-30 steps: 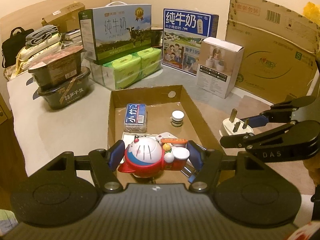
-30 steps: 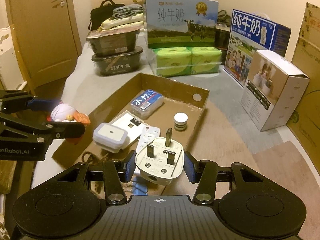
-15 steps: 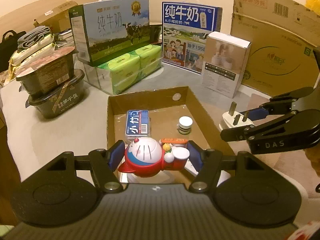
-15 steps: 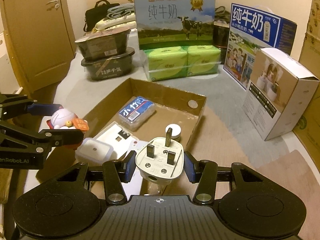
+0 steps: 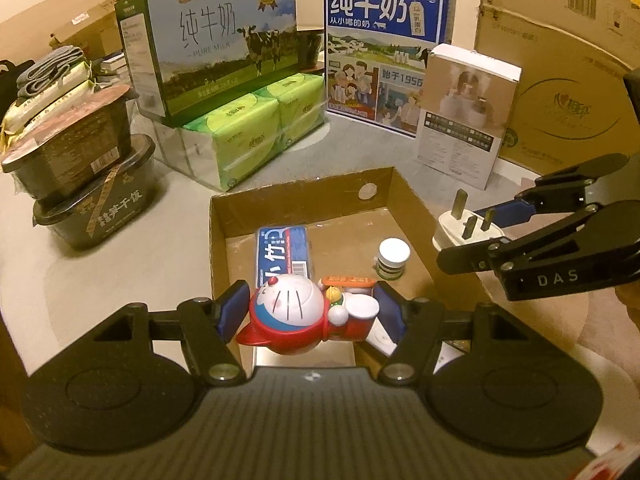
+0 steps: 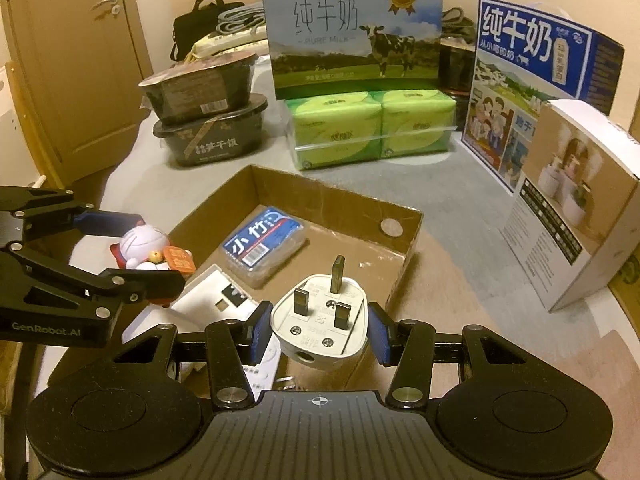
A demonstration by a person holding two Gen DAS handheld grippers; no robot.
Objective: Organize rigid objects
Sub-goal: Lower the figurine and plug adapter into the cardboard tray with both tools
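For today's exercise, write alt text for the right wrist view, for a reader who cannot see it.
The right tongs grip a white three-pin plug above a shallow cardboard box holding a blue packet. At left, the left tongs hold a round-headed toy figure; milk cartons stand behind.

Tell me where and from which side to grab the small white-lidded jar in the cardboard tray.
Grip the small white-lidded jar across its round sides just under the lid, coming straight down from above. It stands upright with open tray floor around it; the cardboard tray wall to its right would likely block a low sideways approach. Both grippers are full now.
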